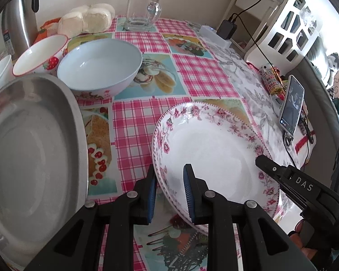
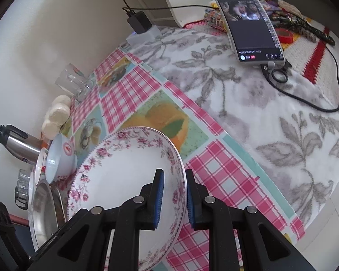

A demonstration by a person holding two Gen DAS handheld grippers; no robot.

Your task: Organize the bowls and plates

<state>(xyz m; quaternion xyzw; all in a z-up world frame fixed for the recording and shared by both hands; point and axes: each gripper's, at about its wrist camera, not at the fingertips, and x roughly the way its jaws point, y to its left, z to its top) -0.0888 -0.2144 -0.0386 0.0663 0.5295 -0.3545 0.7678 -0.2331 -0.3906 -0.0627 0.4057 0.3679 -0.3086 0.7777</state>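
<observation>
Gripping the floral plate (image 1: 210,149) by opposite rims, both the left gripper (image 1: 170,194) and right gripper (image 2: 173,199) are clamped, low in frame. Lifting evenly should carry it level toward the steel plate (image 1: 31,140) at left.

Metal tray (image 1: 29,149) cut off at left edge; phone (image 1: 292,106) screen too blurry.

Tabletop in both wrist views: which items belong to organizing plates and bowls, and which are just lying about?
Part of the job:
floral plate, gripped at its rim by both tongs
metal plate
pale blue bowl
strawberry bowl

Just lying about:
glass mug
steamed buns
thermos jug
phone
charger
</observation>
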